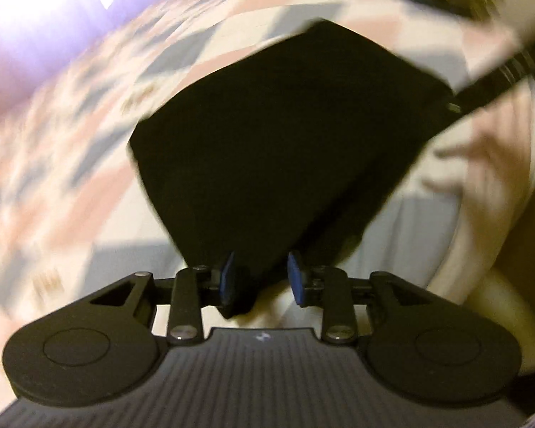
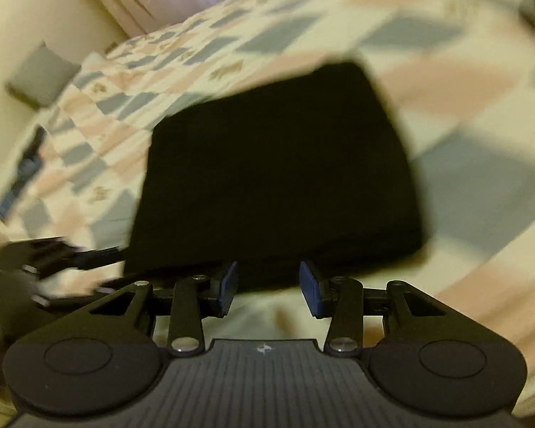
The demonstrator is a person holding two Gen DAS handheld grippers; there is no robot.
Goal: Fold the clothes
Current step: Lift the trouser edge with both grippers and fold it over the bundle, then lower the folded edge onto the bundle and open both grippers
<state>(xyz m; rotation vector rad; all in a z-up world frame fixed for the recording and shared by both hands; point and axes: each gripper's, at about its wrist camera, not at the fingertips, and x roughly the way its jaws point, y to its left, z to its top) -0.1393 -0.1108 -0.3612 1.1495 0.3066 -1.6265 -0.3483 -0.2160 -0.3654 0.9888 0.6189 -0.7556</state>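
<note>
Right now a black garment (image 1: 285, 149) is lying folded into a thick, roughly square bundle on the bed, spread over a patchwork quilt (image 2: 303, 28) of pale pink, grey-blue and cream patches. It is looking flat and neat, with straight edges and fairly crisp corners, though the cloth is so dark that no seams or creases are showing (both views are also smeared with motion blur). The left tongs (image 1: 261, 278) are standing released, blue pads (image 1: 227, 278) apart, with a corner of the black cloth drooping down between them and lying against the left pad; whether the pad is actually pressing it is hard to say. The right tongs (image 2: 269, 287) are likewise spread apart, their blue pads (image 2: 312, 290) sitting just at the near edge of the bundle without closing on it. In the right wrist view the left tongs (image 2: 53, 253) are appearing as a dark blurred shape beside the garment's left corner. A grey cushion (image 2: 41, 75) is resting against the pale wall beyond the quilt.
</note>
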